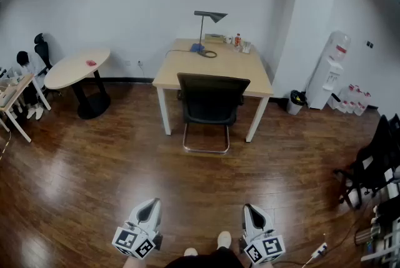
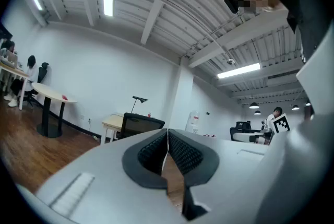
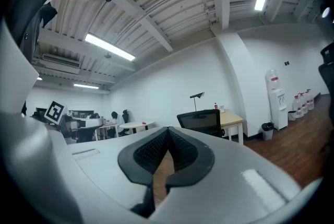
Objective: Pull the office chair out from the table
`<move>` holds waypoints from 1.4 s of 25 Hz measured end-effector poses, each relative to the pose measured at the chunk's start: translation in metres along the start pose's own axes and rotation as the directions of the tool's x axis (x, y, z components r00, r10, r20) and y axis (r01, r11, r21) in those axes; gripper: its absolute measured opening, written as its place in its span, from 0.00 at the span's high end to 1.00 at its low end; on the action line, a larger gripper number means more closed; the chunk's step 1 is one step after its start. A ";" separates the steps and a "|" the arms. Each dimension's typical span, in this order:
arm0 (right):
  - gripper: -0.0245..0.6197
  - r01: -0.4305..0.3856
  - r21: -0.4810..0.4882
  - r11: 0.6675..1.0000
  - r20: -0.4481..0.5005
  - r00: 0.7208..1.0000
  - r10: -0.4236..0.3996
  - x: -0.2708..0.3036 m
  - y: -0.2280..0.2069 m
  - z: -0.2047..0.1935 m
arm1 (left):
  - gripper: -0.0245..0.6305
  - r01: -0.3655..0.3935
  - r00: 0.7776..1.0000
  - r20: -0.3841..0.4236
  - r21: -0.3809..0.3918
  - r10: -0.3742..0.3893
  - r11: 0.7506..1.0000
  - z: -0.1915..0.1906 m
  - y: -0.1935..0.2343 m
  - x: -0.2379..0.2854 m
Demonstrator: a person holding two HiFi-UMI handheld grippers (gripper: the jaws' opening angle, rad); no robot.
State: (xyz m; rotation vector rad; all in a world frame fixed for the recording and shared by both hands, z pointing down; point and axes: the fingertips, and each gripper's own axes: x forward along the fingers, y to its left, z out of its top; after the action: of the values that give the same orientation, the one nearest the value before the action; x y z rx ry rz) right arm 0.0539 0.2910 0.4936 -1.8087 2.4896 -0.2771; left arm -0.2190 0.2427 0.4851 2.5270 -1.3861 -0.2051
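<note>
Grey-white shells: left gripper [image 1: 150, 204], right gripper [image 1: 250, 208]; black ribbed pads [image 2: 151, 152], marker-printed cubes [image 1: 133, 242]; dark clothing [image 1: 209, 258], seemingly pale shoes [image 1: 224, 239].

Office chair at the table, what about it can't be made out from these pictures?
Head view: the chair turns its back, hiding its seat and how far it reaches under the table.
Gripper views: the left gripper and right gripper hide its legs.
Small things by the lamp: too small to name.
</note>
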 end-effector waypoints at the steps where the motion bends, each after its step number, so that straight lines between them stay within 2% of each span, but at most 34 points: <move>1: 0.94 -0.006 0.002 1.000 0.001 1.000 0.006 0.003 0.002 0.000 | 0.95 0.003 1.000 0.001 -0.005 -0.003 1.000 0.000 0.003 0.001; 7: 0.94 -0.047 -0.001 0.999 0.000 0.999 0.047 0.030 0.006 -0.003 | 0.95 0.006 1.000 0.018 0.004 -0.006 1.000 0.007 0.014 0.010; 13: 0.94 -0.091 0.045 0.995 0.016 0.996 0.091 0.070 -0.019 0.004 | 0.95 -0.057 0.998 0.041 0.020 0.056 0.998 0.019 0.020 0.035; 17: 0.94 -0.121 0.057 0.991 0.060 0.991 0.118 0.097 -0.042 0.026 | 0.95 -0.065 0.997 0.055 0.046 0.062 0.997 0.028 0.016 0.071; 25: 0.94 -0.100 0.044 0.994 0.118 0.989 0.094 0.121 -0.104 0.051 | 0.95 -0.032 0.997 0.071 0.066 0.027 0.997 0.036 -0.003 0.148; 31: 0.94 -0.071 0.041 0.997 0.112 0.991 0.066 0.123 -0.158 0.059 | 0.95 -0.014 0.998 0.066 0.084 0.008 0.996 0.029 -0.028 0.202; 35: 0.94 -0.054 0.064 0.997 0.107 0.993 0.047 0.127 -0.182 0.052 | 0.95 -0.021 0.998 0.065 0.044 0.018 0.999 0.025 -0.036 0.219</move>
State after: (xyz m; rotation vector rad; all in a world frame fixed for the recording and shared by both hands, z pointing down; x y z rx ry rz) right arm 0.1927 0.1101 0.4827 -1.6866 2.4209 -0.2516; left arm -0.0782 0.0734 0.4501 2.5633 -1.4547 -0.2574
